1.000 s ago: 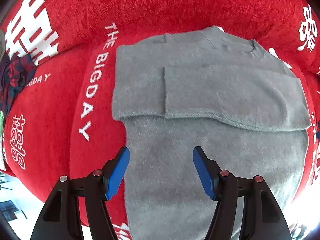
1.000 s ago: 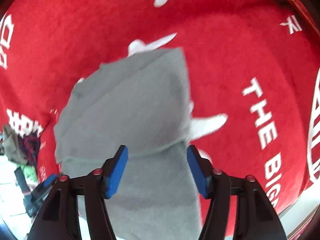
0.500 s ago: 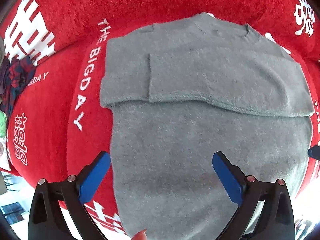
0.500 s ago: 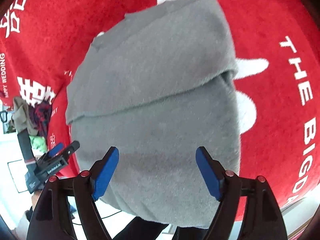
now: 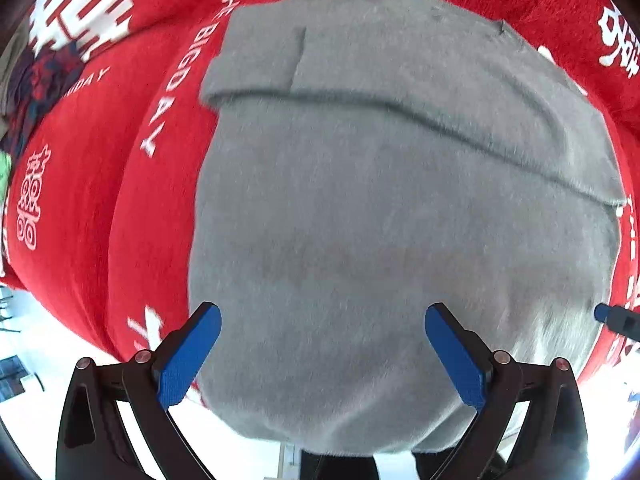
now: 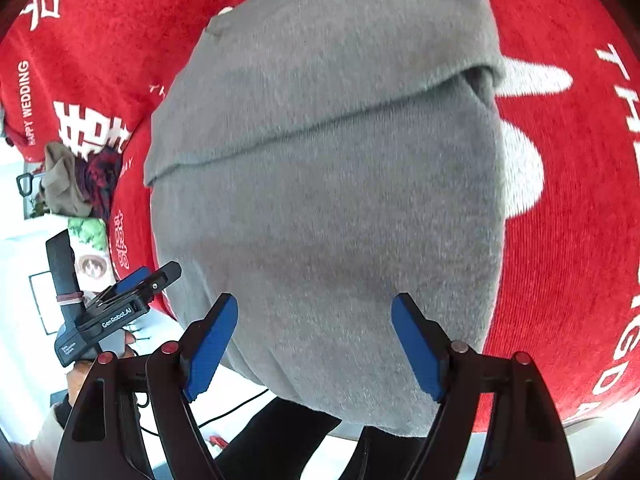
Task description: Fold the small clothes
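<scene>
**Q:** Start at your fingers. What are they doing?

**Me:** My left gripper [image 5: 322, 344] is spread about as wide as it goes, blue pads [image 5: 188, 360] apart with nothing pinched between them. It points almost straight down over the near part of the grey sweater [image 5: 400, 220], and I cannot tell whether the tips touch the knit. My right gripper [image 6: 314, 346] is also parted, a little less wide, and empty; it tilts down at the same near part from the other side. In its view my left gripper [image 6: 154, 276] shows at the left, just off the sweater's [image 6: 328, 200] edge, with my hand [image 6: 80, 368] wrapped on its handle.

**Q:** And the sweater itself?

**Me:** It lies flat on the red cloth [image 5: 120, 160]. Both sleeves are folded in across the chest, forming a band with a straight lower edge that runs across the body; the collar end is the far end. The near hem hangs just over the edge of the surface, towards me. The lower body between my fingers is smooth and single-layered as far as I can see.

**Q:** What surrounds it?

**Me:** The red cloth carries white lettering, "THE BIG DAY" [image 5: 176, 76] beside the sweater's left edge, and white characters further out. At the far left corner sits a small pile of other clothes [image 6: 80, 184], dark red and tan, well apart from the sweater. Below the hem my dark trouser legs [image 6: 280, 440] show against a pale floor.
</scene>
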### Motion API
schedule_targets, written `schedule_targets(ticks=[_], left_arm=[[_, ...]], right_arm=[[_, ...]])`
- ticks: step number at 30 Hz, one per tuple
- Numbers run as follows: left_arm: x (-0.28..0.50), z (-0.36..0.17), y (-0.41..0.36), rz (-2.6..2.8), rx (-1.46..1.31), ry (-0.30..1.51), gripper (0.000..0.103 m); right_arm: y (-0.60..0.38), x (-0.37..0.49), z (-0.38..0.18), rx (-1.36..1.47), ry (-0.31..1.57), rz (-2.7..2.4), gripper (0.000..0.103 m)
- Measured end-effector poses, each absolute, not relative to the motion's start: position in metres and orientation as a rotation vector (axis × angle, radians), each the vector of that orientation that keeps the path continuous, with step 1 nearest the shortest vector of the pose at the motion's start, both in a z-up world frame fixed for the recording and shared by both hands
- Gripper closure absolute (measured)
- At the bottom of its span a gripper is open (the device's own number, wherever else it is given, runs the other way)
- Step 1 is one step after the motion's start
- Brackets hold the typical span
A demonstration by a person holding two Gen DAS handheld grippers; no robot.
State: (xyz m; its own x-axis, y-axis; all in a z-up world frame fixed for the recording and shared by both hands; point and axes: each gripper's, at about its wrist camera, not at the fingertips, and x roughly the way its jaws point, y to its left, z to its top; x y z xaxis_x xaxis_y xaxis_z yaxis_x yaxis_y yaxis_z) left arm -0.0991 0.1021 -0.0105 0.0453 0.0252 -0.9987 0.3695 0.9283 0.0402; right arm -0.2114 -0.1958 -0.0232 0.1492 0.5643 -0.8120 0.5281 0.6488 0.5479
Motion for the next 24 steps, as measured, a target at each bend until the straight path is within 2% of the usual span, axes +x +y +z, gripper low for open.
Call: schedule_targets(ticks=[6, 14, 24], left_arm=[[-0.124, -0.016, 0.147, -0.277, 0.302, 1.527, 0.001], [-0.164, -0.045, 0.207, -0.336, 0.228, 1.562, 0.001], [-0.200, -0.089, 0.225, -0.474, 0.170, 1.606, 0.001]], right_arm=[[-0.176, -0.235, -0.023, 0.985, 1.481, 0.103, 0.021], [-0.136, -0.302, -0.039, 1.016, 1.562, 0.092, 0.021], [-0.108, -0.369, -0.098, 0.992, 1.625, -0.021, 0.021]])
